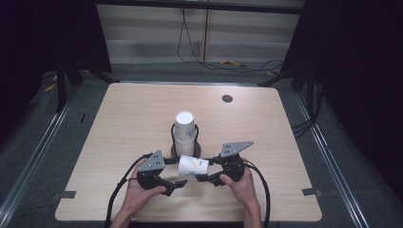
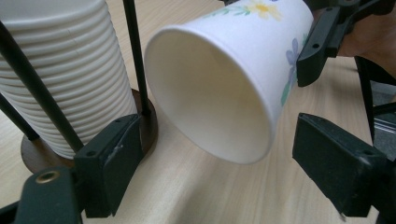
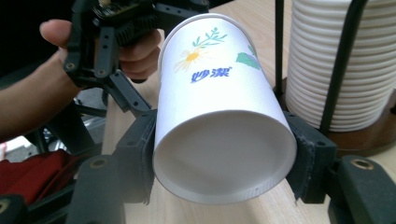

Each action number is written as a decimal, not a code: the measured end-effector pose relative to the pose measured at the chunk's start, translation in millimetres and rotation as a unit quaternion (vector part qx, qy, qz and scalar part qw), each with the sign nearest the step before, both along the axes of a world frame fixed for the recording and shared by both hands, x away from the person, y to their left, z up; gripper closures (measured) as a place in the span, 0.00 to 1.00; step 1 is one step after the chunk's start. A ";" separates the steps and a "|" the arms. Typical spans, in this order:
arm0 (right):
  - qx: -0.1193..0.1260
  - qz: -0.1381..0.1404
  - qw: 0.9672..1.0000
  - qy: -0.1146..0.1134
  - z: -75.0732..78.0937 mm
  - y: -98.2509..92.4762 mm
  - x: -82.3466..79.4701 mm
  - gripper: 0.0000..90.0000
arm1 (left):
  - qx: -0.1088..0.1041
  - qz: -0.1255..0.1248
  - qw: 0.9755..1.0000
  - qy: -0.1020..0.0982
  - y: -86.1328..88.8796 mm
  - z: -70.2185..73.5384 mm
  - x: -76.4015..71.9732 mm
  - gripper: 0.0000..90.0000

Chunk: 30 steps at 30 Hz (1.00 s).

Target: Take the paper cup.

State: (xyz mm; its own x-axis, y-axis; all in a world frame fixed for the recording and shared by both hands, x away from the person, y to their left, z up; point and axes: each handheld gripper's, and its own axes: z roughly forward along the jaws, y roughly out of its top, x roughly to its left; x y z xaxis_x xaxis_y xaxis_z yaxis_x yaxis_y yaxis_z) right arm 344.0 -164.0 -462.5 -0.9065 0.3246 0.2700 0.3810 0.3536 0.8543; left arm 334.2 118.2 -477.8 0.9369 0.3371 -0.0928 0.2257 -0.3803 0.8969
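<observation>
A white paper cup [image 1: 192,167] printed with flowers lies on its side in the air, just in front of the cup stack. My right gripper [image 1: 205,169] is shut on its base end; both pads [image 3: 310,156] press the wall of the cup [image 3: 219,116]. My left gripper [image 1: 177,172] stands open at the cup's mouth. In the left gripper view the rim of the cup [image 2: 219,93] hangs between the two fingers [image 2: 112,161], with a gap on each side. A tall stack of upside-down white cups [image 1: 184,127] stands in a dark rod holder on a round wooden base [image 2: 147,126].
The light wooden table [image 1: 119,123] has a dark round grommet hole [image 1: 227,99] at the back right. The stack of cups [image 3: 336,60] stands close behind the held cup. Cables lie on the floor beyond the far edge. Red fabric [image 3: 42,172] lies below the table's near side.
</observation>
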 end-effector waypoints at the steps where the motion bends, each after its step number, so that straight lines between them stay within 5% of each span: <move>1: 0.003 0.001 1.000 0.001 -0.3 -0.1 0.0 0.40 | -0.004 -0.002 1.000 0.001 0.0 0.1 0.1 0.18; 22: 0.053 0.021 0.998 0.002 -3.4 -5.3 -2.1 0.40 | -0.049 -0.026 0.998 0.010 -2.9 -0.8 -1.1 0.17; 30: 0.052 0.031 0.998 0.004 -3.7 -3.8 -2.6 0.40 | -0.059 -0.029 0.998 0.008 -2.4 0.0 -0.2 0.18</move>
